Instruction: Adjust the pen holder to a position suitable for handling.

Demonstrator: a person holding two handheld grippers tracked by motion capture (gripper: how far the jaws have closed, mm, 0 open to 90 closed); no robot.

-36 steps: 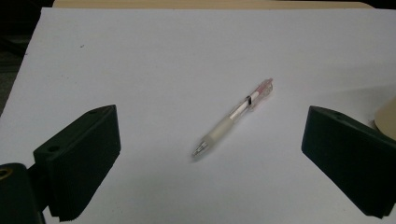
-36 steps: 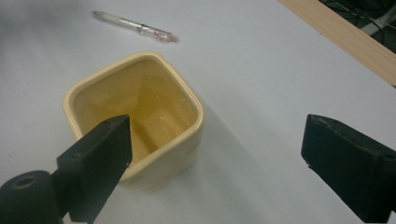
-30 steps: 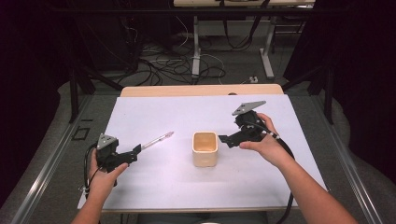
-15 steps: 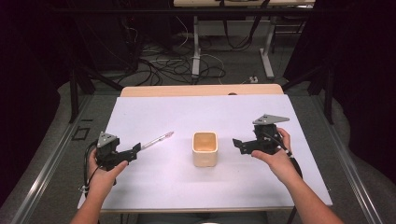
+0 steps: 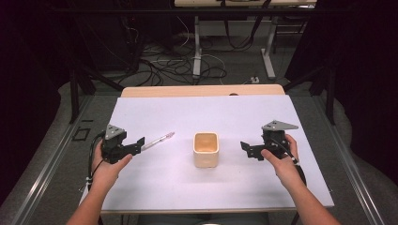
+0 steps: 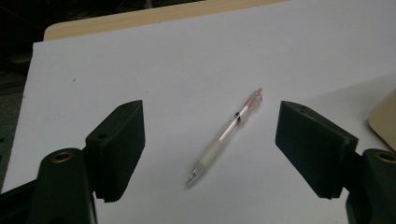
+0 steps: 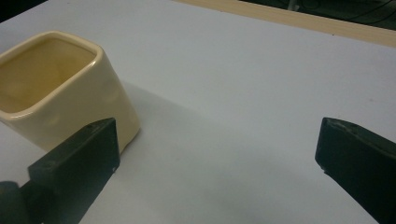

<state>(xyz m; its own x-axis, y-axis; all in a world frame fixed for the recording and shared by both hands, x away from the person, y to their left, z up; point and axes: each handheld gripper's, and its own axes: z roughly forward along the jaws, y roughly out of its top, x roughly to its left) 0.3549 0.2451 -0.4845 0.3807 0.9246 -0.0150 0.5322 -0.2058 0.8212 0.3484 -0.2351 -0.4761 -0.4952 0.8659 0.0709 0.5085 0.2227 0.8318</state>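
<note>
White sheeting covers the worktop [image 5: 206,115]. At centre frame stands a cream square cup [image 5: 206,149]. Left of it lies a clear pen [image 5: 157,140], just ahead of the left gripper [image 5: 138,143], jaws spread wide. At right, the right gripper [image 5: 245,149] faces the cup, jaws apart, empty.

In the left gripper view the cream cup [image 6: 385,119] is cut off by the right edge, so just a curved slice of its rim shows. The pen [image 6: 224,136] there is soft with blur, and its tip and markings cannot be read. In the right gripper view the cup's near left corner runs off the picture, and the left jaw of the right tongs [image 7: 219,163] covers part of its base. In the high view the person's forearms are cut by the bottom edge.
</note>
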